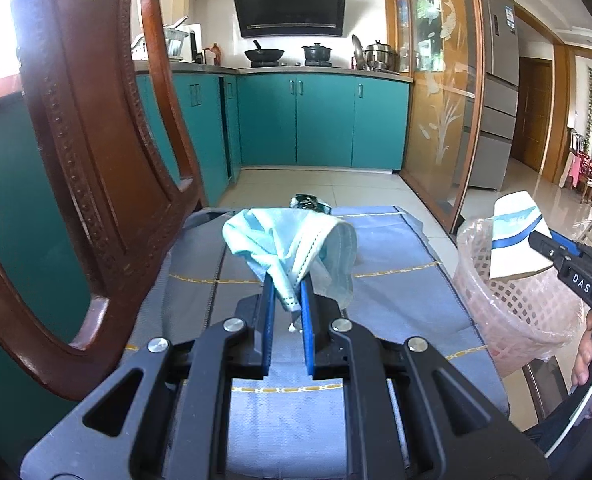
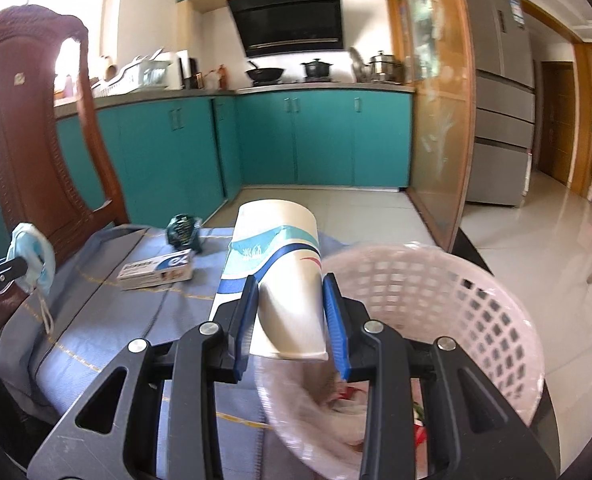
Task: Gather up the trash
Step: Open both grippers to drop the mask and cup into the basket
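Worktop (image 1: 395,248) is lying under a blue-grey quilted cloth with yellow stitched lines; landmark is the pink lattice basket (image 2: 475,304) standing at its right edge.

Left hand-held gripper (image 1: 287,280) is pinching a crumpled pale-blue face mask (image 1: 292,240), held above the cloth, well left of the basket.

Right hand-held gripper (image 2: 290,292) is clamping a white paper cup (image 2: 284,264) with blue and teal bands, tilted, its lower end hanging over the basket's near-left rim. Basket is holding crumpled scraps; contents unclear.

Left of the basket, a small white-and-blue box (image 2: 156,270) is lying flat on the cloth; a dark crumpled wrapper (image 2: 184,232) is sitting just beyond it.

A carved wooden chair (image 1: 96,152) is standing at the worktop's far-left side. Behind: teal kitchen cabinets (image 1: 323,120), black range hood (image 1: 290,4), pots on the stove, steel refrigerator (image 1: 495,88), pale tiled floor.
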Demonstrator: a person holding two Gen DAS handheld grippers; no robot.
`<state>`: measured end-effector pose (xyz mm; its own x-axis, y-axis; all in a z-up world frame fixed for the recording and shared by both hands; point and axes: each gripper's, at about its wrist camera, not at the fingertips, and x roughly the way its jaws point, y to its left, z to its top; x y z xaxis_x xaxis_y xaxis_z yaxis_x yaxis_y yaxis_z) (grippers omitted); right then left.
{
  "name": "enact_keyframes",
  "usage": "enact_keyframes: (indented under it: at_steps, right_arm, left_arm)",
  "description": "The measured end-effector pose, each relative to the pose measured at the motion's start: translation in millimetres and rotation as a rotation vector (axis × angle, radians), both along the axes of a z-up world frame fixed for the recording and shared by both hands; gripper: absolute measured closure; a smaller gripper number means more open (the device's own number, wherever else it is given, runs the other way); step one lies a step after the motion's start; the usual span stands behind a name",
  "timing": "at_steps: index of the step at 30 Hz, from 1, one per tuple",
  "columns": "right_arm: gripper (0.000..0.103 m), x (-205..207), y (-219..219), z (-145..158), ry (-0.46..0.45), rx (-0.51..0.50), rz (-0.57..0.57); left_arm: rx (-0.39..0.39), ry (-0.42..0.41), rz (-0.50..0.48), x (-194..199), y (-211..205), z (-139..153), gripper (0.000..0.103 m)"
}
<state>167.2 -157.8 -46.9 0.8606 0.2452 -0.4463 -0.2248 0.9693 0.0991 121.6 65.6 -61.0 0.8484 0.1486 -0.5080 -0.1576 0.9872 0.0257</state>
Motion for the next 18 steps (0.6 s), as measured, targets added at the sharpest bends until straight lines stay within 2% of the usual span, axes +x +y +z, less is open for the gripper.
enact_keyframes:
  at_steps: [3,11,15,18]
  right_arm:
    - [0.070,-1.1,-10.3,-0.7,-0.006,-0.003,-0.033]
    - [0.070,-7.7,-37.4,3.3,-0.057,-0.086,-0.168]
    - [0.069,-11.0,-54.4,2.4,-0.065,-0.105,-0.217]
    - [0.069,-14.1,-65.2,0.9,-0.067,-0.110,-0.251]
  left_arm:
    - [0.004,0.002,-0.020,1.7,-8.8,1.8,0.090]
    - [-0.001,-0.010,-0.101,16.0,-39.7,11.2,0.090]
    - [-0.068,-0.010,-0.197,32.9,-63.2,22.9,0.090]
    - [-0.055,-0.032,-0.267,43.6,-89.7,30.3,0.090]
